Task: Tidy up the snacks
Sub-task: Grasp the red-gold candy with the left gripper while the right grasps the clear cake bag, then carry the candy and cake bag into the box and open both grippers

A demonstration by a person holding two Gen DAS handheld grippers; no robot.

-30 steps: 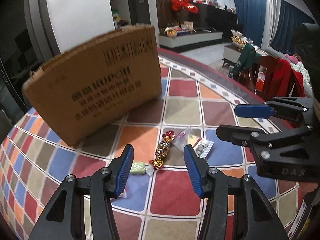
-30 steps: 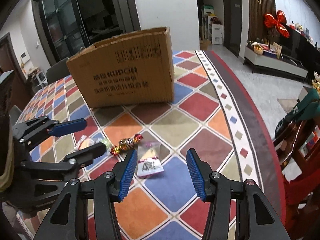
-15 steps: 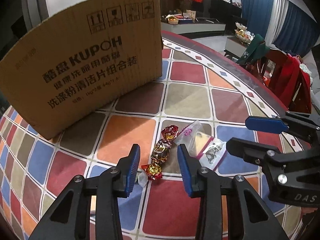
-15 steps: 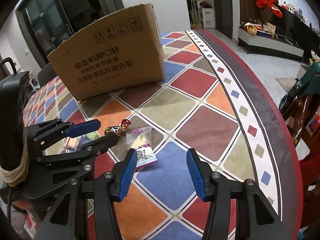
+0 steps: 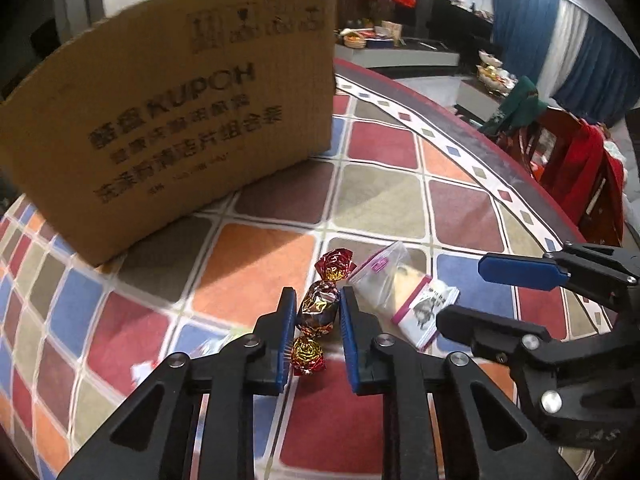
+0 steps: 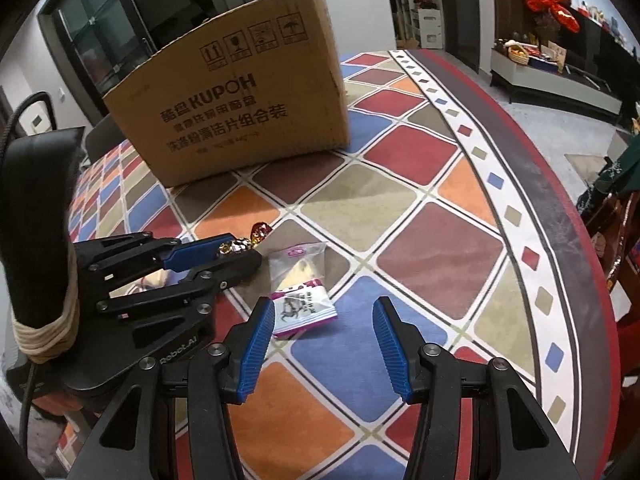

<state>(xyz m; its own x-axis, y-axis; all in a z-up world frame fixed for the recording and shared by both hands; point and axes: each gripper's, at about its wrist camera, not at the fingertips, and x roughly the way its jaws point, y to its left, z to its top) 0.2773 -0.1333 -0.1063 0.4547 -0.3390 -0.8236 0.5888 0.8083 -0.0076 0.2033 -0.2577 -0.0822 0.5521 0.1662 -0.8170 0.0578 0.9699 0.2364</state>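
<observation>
Two claws: my left claw (image 5: 316, 312) pinches the red-gold foil-wrapped candy (image 5: 318, 308) across its long axis; right claw (image 6: 322, 344) spread, clear plastic snack packet (image 6: 300, 290) just ahead-left.

A tablecloth (image 6: 400, 196) is patterned in diamonds of red, orange, blue, maroon and olive, edged by a white band, a dark band and a red rim. A brown cardboard box (image 6: 236, 108) is printed with black lettering. A candy (image 5: 320, 306) is wrapped in red and gold foil, a clear packet (image 6: 300, 292) is trimmed in purple and white, and black grippers are fitted with blue pads (image 6: 256, 344).
</observation>
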